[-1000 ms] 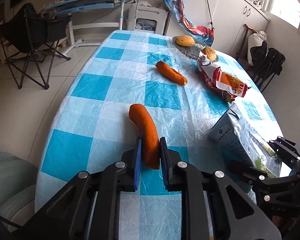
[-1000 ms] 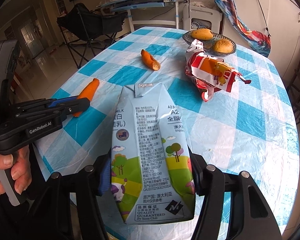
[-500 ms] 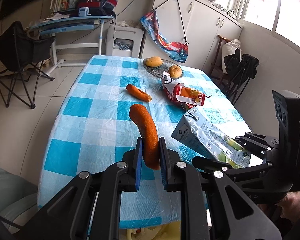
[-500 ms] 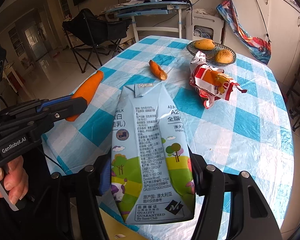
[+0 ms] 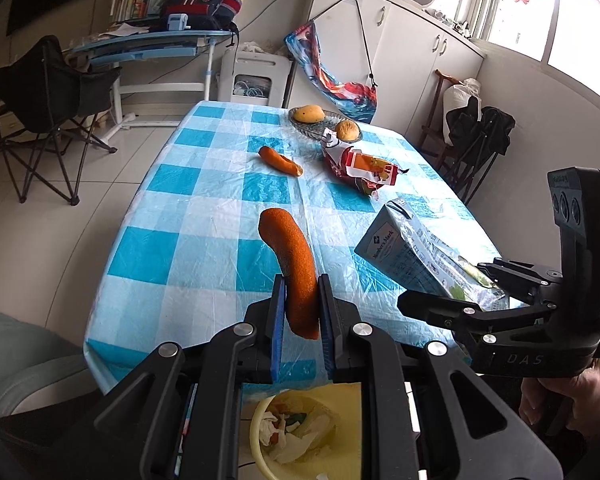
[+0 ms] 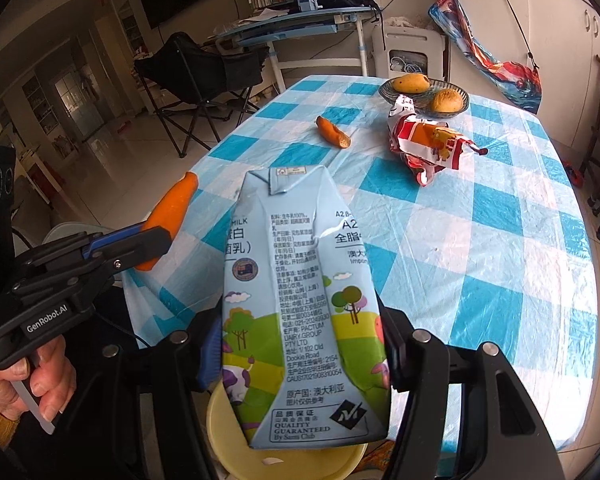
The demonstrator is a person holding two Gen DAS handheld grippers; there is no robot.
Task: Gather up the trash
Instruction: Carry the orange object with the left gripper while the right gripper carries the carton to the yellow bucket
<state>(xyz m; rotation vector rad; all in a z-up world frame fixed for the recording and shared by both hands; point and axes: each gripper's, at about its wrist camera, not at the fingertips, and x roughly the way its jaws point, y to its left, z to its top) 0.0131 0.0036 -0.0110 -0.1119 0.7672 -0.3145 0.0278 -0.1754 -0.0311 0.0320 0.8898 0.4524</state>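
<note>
My left gripper (image 5: 301, 312) is shut on an orange carrot piece (image 5: 294, 268) and holds it in the air past the table's near edge, above a yellow trash bin (image 5: 296, 432). My right gripper (image 6: 300, 344) is shut on a flattened light-blue milk carton (image 6: 300, 300) and holds it over the same bin (image 6: 236, 452). The carton also shows in the left wrist view (image 5: 416, 256). The carrot also shows in the right wrist view (image 6: 168, 220). A second carrot piece (image 5: 280, 160) and a red snack wrapper (image 5: 360, 164) lie on the checked table (image 5: 204, 216).
A glass bowl (image 5: 320, 122) with two fruits stands at the table's far end. A black folding chair (image 5: 48, 108) and a blue desk (image 5: 148, 44) stand at the left. White cupboards (image 5: 412, 60) line the back right. A pale seat (image 5: 24, 360) is at the near left.
Both grippers have pulled back and up from the table with the carrot piece and the carton. The yellow bin has come into view beneath them.
</note>
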